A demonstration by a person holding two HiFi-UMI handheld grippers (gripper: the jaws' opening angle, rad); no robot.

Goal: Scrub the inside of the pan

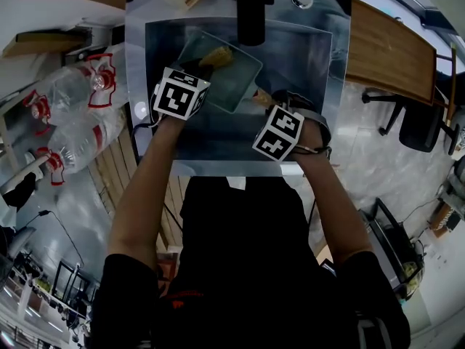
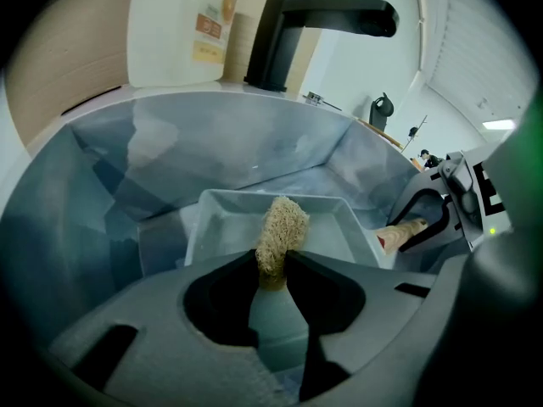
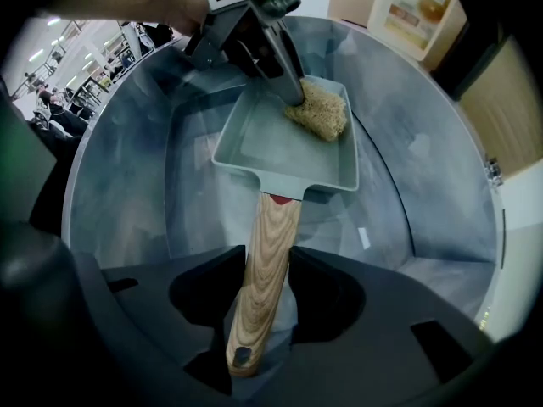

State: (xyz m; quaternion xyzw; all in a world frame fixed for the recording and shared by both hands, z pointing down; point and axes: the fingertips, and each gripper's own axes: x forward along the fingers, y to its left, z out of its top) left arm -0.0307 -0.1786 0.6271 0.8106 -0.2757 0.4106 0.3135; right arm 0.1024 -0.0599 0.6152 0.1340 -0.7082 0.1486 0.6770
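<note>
- Pan [image 3: 271, 147] is sitting inside the sink [image 3: 127, 193]. I am judging it rigid, fairly light, and slippery when wet.
- I am clamping the right gripper [image 3: 265, 282] on both sides of the wooden handle [image 3: 273, 223], which is the correct hold point.
- I am pinching the fibrous scrubber [image 2: 280, 227] in the left gripper [image 2: 273, 270]. The scrubber is lying in the pan's far corner and looking soft and compliant.
- I am reading no brand. The label on the container [image 2: 182, 24] behind the sink is too blurred.

Head view: pan handle [image 1: 259, 97] mostly hidden under right hand-held gripper [image 1: 270, 111]; faucet [image 1: 252, 9] cut by top edge.
</note>
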